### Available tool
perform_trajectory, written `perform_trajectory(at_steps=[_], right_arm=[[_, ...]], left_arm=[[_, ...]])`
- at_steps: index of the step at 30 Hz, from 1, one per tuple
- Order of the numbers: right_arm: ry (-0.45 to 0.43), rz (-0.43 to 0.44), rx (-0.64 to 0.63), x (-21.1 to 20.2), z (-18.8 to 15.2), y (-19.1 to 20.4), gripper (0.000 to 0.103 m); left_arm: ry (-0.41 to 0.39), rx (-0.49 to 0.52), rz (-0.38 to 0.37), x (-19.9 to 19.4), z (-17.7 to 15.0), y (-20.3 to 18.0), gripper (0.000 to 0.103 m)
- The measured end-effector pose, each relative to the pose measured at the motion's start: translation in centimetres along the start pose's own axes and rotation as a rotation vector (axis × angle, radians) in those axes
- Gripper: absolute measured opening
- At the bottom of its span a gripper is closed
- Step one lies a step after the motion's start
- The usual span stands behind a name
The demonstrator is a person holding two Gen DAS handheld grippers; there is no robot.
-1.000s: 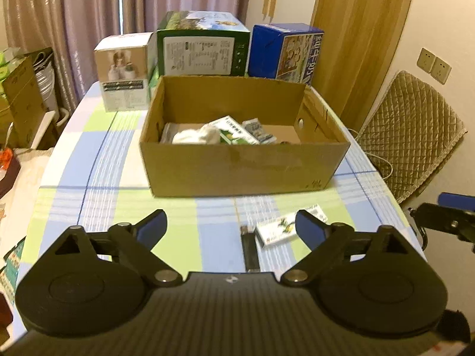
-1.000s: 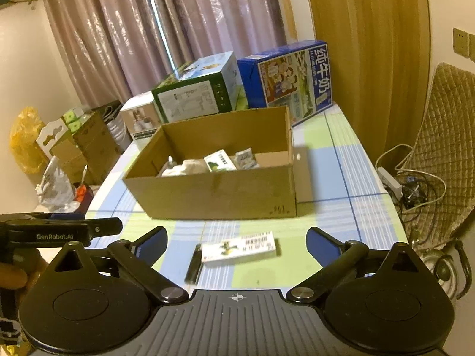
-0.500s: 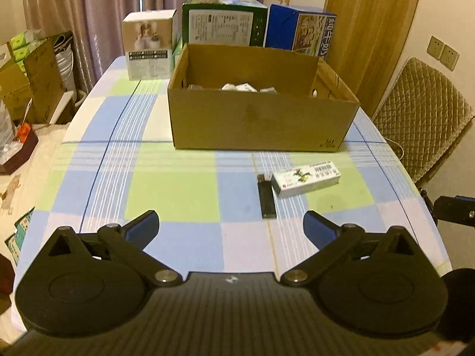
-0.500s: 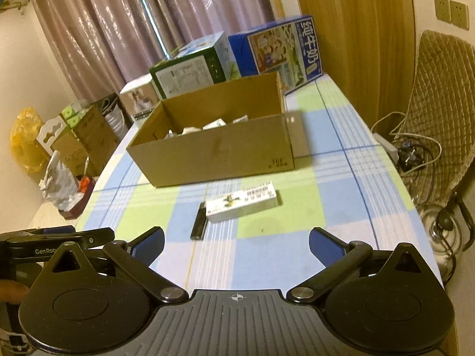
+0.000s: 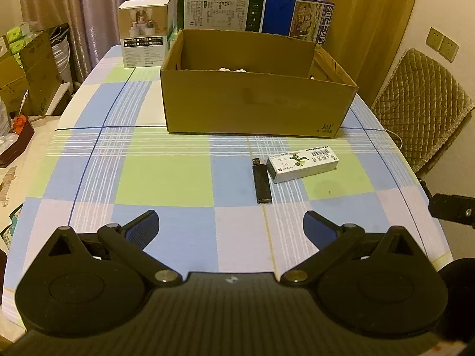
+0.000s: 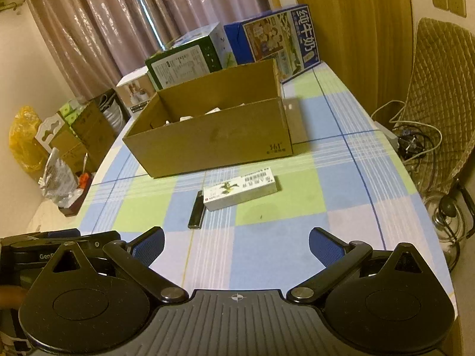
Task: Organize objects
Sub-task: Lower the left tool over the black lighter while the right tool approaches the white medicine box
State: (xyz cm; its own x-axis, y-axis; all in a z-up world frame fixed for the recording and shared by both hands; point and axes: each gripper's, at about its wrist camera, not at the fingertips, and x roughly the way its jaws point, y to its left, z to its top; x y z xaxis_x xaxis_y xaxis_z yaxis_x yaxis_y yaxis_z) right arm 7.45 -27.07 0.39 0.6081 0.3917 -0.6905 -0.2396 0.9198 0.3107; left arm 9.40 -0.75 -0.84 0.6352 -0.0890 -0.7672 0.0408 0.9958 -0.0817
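A white medicine box (image 5: 302,164) (image 6: 241,189) lies on the checked tablecloth with a black lighter (image 5: 261,184) (image 6: 196,210) just to its left. Behind them stands an open cardboard box (image 5: 255,109) (image 6: 213,136) holding a few items, mostly hidden by its front wall. My left gripper (image 5: 230,226) is open and empty above the near table edge, short of the lighter. My right gripper (image 6: 236,243) is open too, with nothing between its fingers, near the table's front. Part of the left gripper's body (image 6: 53,249) shows at the right wrist view's lower left.
Three cartons stand behind the cardboard box: white (image 5: 144,41), green (image 5: 218,10), blue (image 5: 299,14). A quilted chair (image 5: 421,109) is right of the table, with cables (image 6: 415,139) on the floor. Boxes and bags (image 6: 53,148) crowd the left.
Both grippers have pulled back and lowered from the cardboard box toward the near table edge. The box's contents have dropped out of sight. The medicine box and lighter have not moved.
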Motion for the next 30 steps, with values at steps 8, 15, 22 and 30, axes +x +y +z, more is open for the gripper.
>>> perform_trajectory(at_steps=[8,15,22,30], right_arm=[[0.008,-0.002,0.012,0.6,-0.2,-0.4,0.101],[0.003,-0.025,0.02,1.9,0.1,-1.1,0.101],[0.042,-0.024,-0.017,4.8,0.7,-1.8,0.1],[0.124,0.017,-0.321,9.7,3.7,-0.6,0.088]], left_arm=[[0.005,0.0,-0.003,0.7,-0.2,-0.3,0.101],[0.003,0.009,-0.004,2.2,-0.2,-0.5,0.101],[0.011,0.04,-0.021,4.9,-0.1,-1.1,0.096],[0.027,0.101,-0.028,9.1,1.0,-2.1,0.089]])
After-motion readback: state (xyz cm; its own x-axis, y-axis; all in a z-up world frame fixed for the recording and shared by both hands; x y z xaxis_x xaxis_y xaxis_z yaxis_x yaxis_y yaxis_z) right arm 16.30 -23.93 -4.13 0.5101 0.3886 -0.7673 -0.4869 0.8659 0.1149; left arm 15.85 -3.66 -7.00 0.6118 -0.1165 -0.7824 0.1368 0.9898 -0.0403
